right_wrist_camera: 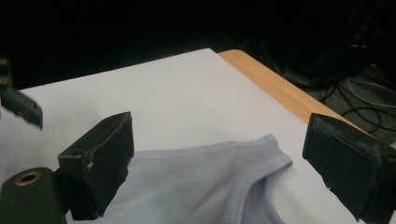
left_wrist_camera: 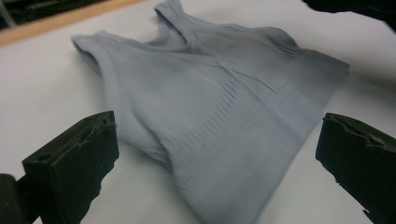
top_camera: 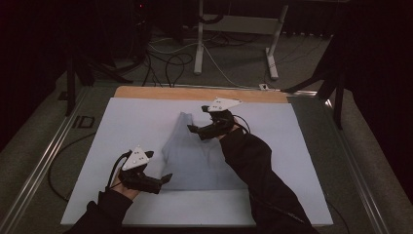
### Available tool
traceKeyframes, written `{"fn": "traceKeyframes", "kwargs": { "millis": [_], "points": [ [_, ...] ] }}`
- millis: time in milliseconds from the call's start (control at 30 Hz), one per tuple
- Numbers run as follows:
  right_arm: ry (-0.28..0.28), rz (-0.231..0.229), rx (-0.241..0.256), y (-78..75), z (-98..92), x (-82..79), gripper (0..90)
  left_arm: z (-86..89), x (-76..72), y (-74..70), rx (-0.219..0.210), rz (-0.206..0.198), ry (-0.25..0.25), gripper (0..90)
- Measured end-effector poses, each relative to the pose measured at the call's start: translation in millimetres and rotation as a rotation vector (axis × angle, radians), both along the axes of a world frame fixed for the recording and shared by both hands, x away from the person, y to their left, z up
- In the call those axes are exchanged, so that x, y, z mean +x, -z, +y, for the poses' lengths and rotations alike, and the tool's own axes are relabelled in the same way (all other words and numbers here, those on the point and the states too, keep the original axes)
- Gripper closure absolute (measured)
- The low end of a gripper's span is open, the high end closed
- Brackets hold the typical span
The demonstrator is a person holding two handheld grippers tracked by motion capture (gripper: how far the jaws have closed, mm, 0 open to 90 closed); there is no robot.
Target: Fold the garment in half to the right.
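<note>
No legible writing on any item. A pale blue ribbed sleeveless top (top_camera: 195, 156) lies flat on the white table cover (top_camera: 292, 161), centre. The left gripper (top_camera: 163, 179) sits at its near left hem corner, jaws spread wide, holding nothing. The right gripper (top_camera: 192, 130) hovers over the far strap — jaws wide apart, empty.

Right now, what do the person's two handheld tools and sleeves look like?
Both are black two-jaw handheld tools, the left tool and the right tool, each topped by a pale grey three-cornered plate with small dark dots. A thin black cable trails from each. Close up, the blocky jaw pads look worn and chipped. The person wears long black sleeves.
</note>
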State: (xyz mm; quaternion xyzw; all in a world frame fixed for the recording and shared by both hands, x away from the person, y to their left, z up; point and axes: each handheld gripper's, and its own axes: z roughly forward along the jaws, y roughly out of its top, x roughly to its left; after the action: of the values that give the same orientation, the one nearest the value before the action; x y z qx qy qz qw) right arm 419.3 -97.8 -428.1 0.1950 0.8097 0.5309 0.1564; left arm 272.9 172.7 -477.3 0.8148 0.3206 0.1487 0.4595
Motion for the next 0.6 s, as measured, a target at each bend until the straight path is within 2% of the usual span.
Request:
{"fn": "traceKeyframes", "kwargs": {
  "millis": [100, 233, 433, 533, 600],
  "points": [
    [-0.006, 0.006, -0.017, 4.5, 7.0, 7.3, 9.1, -3.4, 2.0, 6.1, 0.000, 0.055, 0.002, 0.0],
    [-0.005, 0.024, -0.022, 10.9, 14.5, 15.3, 9.1, -6.2, 4.7, 14.0, 0.011, 0.106, 0.011, 0.0],
    [-0.006, 0.039, -0.028, 19.8, 22.1, 24.0, 9.1, -4.5, 12.1, 27.3, 0.014, 0.171, -0.007, 0.1],
    [-0.001, 0.058, -0.029, 24.5, 25.9, 26.1, 9.1, -4.6, 14.6, 31.7, 0.028, 0.196, 0.009, 0.1],
    [-0.007, 0.053, -0.035, 26.9, 27.3, 28.0, 9.1, -5.8, 16.6, 34.7, 0.045, 0.215, 0.016, 0.2]
  ]
}}
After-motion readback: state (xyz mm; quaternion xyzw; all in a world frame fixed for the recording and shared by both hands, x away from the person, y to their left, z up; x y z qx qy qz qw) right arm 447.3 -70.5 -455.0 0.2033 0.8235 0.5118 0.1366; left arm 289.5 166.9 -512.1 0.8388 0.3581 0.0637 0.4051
